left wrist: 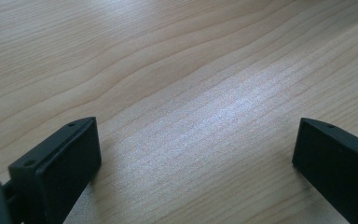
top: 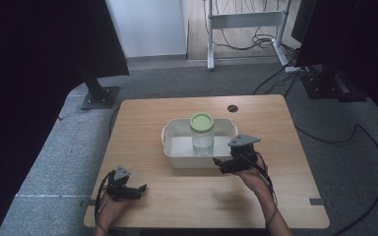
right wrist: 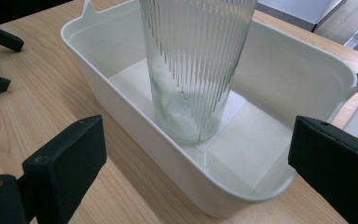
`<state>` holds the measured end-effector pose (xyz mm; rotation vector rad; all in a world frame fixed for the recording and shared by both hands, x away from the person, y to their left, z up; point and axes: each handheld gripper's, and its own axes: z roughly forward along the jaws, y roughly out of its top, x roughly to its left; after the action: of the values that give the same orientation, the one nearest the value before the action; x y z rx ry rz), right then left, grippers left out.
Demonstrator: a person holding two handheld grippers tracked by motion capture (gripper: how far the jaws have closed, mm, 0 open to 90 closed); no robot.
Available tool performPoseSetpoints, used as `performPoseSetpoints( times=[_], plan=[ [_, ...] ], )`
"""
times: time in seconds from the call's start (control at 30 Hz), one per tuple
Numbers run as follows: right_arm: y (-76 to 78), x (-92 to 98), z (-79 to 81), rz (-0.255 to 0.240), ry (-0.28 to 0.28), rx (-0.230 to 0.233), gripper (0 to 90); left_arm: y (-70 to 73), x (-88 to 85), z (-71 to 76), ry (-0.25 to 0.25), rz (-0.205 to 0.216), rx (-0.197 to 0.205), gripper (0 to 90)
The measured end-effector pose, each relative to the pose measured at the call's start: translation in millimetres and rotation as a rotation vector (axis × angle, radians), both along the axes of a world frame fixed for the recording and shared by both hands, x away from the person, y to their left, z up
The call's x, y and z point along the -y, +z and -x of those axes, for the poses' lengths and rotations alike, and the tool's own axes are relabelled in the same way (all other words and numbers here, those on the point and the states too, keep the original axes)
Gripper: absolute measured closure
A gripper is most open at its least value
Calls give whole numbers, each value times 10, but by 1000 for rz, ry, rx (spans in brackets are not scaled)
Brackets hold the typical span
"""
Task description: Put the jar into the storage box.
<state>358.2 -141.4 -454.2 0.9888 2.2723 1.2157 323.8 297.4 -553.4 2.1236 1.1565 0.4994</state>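
My right gripper (top: pixel 218 163), jaws wide and empty, faces the ribbed glass jar (top: pixel 202 139) at twelve o'clock, upright inside the white tub (top: pixel 173 158). I could clip the near wall. My left gripper (top: pixel 140 189) idles open.

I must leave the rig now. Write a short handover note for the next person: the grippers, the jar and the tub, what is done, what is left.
Left gripper: open, holding nothing, low over bare table at the near left corner.
Right gripper: open, holding nothing, at the near right side of the white tub, jaws pointing at the glass jar.
The ribbed glass jar stands upright inside the tub, green lid on.
Done: the right gripper is lined up with the jar.
Left: no grasp yet. Probably the next step is to close on the jar, but nothing is touched so far.
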Motion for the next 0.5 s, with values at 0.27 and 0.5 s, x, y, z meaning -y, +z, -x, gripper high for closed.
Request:
performPoseSetpoints(
  times=[0.27,0.5],
  plan=[
    [-21,116,56,-3,-18,2,40,0,0,0,0,0,0,8],
    [-54,217,105,-7,-36,2,40,1,-1,0,-1,-2,0,7]
  ],
)
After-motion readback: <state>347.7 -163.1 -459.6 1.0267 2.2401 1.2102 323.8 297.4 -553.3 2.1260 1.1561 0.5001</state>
